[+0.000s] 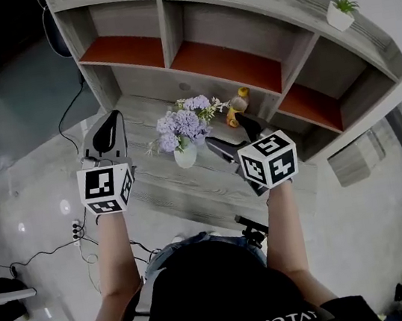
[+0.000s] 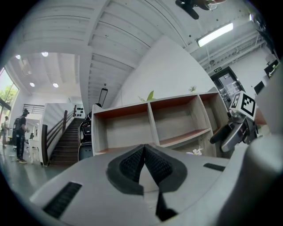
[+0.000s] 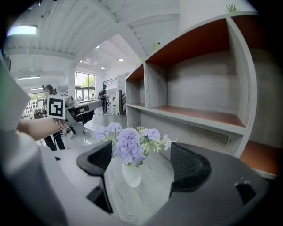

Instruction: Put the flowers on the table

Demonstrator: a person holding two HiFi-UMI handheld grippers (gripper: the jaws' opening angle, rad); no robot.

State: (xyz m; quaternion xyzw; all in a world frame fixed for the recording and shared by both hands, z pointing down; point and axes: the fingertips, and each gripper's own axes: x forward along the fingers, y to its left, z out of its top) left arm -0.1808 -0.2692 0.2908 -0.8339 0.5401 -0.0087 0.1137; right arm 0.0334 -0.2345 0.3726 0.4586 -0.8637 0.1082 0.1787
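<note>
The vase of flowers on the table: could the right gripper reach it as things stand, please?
Probably yes. The right gripper has its jaws apart, aimed at the vase of flowers, upright on the table just ahead, nothing between.

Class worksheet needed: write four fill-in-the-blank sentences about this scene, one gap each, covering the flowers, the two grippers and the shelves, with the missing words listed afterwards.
1. The purple flowers stand in a ____ vase on the wooden table.
2. The right gripper is ____, its jaws wide apart and facing the vase.
3. The left gripper is ____, its jaws pressed together on nothing.
4. A small potted plant sits on ____ of the shelf unit.

Missing words: white; open; shut; top
</note>
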